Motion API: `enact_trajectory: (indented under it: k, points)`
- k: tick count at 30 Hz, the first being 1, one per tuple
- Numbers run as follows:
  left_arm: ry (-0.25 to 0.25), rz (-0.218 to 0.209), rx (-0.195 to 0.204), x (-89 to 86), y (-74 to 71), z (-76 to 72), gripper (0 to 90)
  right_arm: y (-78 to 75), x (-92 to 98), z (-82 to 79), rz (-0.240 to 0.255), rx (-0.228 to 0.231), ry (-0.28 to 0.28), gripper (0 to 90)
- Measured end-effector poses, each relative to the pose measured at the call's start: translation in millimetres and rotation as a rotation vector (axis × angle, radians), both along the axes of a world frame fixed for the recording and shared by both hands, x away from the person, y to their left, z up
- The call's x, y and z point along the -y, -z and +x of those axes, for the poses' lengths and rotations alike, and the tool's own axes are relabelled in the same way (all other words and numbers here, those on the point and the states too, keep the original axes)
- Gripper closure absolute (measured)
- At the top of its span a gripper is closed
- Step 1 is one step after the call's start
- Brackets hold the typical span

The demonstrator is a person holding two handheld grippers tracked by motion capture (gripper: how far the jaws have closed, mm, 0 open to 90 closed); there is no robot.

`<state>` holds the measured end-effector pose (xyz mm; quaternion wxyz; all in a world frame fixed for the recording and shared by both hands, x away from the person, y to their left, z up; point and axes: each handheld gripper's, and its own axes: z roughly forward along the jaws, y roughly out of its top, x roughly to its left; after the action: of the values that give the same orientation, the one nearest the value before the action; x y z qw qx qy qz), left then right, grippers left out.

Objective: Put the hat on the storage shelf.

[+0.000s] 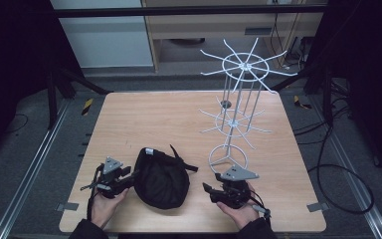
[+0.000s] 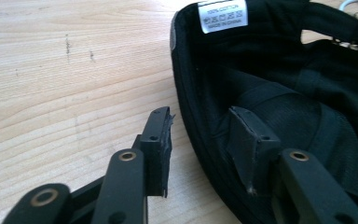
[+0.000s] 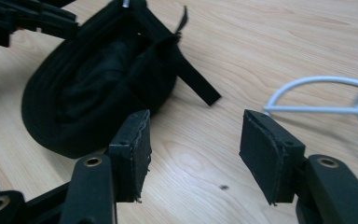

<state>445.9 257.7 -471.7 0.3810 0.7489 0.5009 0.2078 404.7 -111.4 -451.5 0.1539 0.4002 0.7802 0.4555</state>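
A black cap (image 1: pixel 160 178) lies upside down near the table's front edge, its white label (image 2: pixel 222 15) at the rim and a black strap (image 3: pixel 196 84) trailing out. My left gripper (image 1: pixel 129 174) sits at the cap's left edge, open, one jaw on the bare wood and the other over the cap's rim (image 2: pixel 191 116). My right gripper (image 1: pixel 206 188) rests to the cap's right, open over bare wood, with the cap (image 3: pixel 88 88) ahead and to its left. A white wire rack (image 1: pixel 238 99) stands beyond it.
The wooden table (image 1: pixel 154 119) has free room at its left and back. The white wire rack's ring base (image 3: pixel 317 95) lies close to my right gripper's right jaw. Cables (image 1: pixel 338 169) run on the floor to the right of the table.
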Motion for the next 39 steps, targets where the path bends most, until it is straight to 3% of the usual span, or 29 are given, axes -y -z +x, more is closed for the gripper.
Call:
enact_trajectory:
  k: [13,15,21,25,26,29,34,36,39]
  points:
    - [0.008,0.009,-0.060,1.9,5.4,7.9,74.6,3.8,-44.2,-0.7,0.020,-0.023,-0.075,36.3]
    - [-0.002,-0.011,-0.073,0.6,5.4,7.0,76.0,6.3,-50.0,-1.2,0.021,-0.033,-0.081,35.0]
    - [-0.009,-0.007,-0.070,2.4,2.7,2.2,78.1,13.3,-61.6,1.0,0.059,-0.079,-0.077,33.4]
    - [-0.006,-0.006,-0.064,4.6,1.9,-0.3,78.3,18.0,-63.8,0.6,0.028,-0.082,-0.076,36.2]
    - [-0.003,-0.002,-0.060,5.1,1.4,-1.8,78.3,23.0,-63.0,2.9,0.029,-0.109,-0.073,40.4]
    - [0.005,0.000,-0.051,5.5,-0.2,-4.6,78.4,26.2,-62.7,4.2,0.028,-0.128,-0.072,42.7]
    - [0.015,0.005,-0.045,7.9,-1.0,-7.0,78.3,32.5,-61.4,7.2,0.032,-0.182,-0.068,53.8]
    - [0.019,0.001,-0.049,8.7,-1.0,-8.1,78.2,32.5,-60.5,8.0,0.038,-0.203,-0.075,64.6]
    - [0.035,-0.009,-0.059,10.9,-0.7,-10.9,77.3,29.9,-57.2,9.5,0.029,-0.190,-0.075,78.2]
